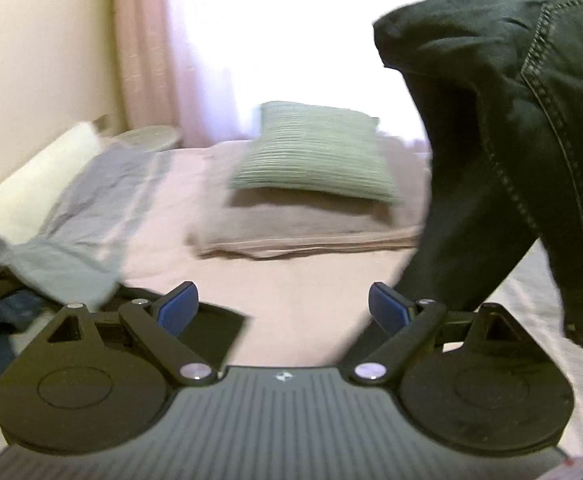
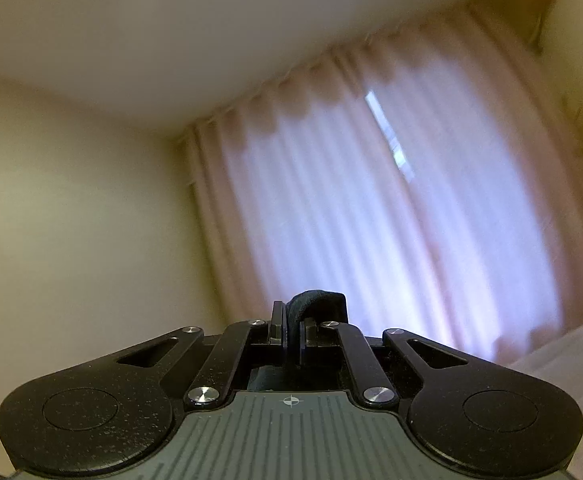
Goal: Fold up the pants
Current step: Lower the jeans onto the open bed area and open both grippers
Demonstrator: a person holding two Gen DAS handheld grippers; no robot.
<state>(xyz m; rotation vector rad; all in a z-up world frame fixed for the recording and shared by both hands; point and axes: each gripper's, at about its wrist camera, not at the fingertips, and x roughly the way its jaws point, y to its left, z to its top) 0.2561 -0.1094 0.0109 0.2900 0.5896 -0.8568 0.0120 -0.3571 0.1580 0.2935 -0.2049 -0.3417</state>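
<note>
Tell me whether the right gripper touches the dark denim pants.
Touching. The right wrist view shows the right gripper with its jaws shut on a fold of the dark denim pants.

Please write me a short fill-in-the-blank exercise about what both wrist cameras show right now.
1. The right gripper is ____ on a fold of the dark jeans.
2. The left gripper holds ____.
3. The green ribbed pillow rests on a folded ____ blanket.
4. The window is covered by a pink ____.

Missing words: shut; nothing; beige; curtain
</note>
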